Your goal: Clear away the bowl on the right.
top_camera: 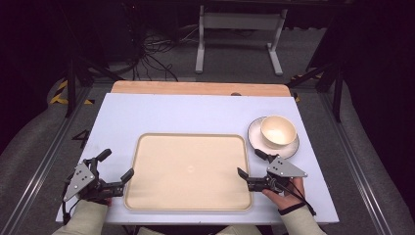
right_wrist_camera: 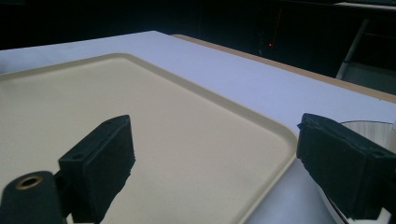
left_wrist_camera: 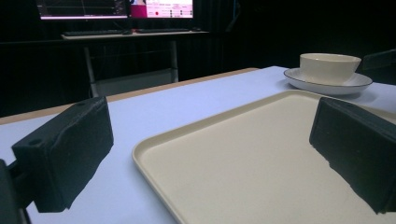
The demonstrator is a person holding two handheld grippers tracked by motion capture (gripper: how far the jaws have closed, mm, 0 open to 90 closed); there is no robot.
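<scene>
One cream rectangular plastic tray (top_camera: 188, 171) lies between two spread, empty grippers, left (top_camera: 116, 170) and right (top_camera: 248, 163); one cream bowl (top_camera: 278, 131) sits on one white saucer (top_camera: 291, 148) beyond the right gripper.

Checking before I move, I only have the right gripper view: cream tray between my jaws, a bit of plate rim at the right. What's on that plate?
Observer: A cream bowl sits on the plate, off the tray's far right corner in the high view.
Operator: Anything in the bowl?
Observer: It looks empty from above.
Operator: Where's the left gripper?
Observer: The left gripper is at the tray's near left corner, jaws open; one jaw is over the tray's left rim, the other out over the white table.
Operator: And my own jaws against the tray?
Observer: The right gripper is open at the tray's near right corner, nothing between the jaws but the tray rim.
</scene>
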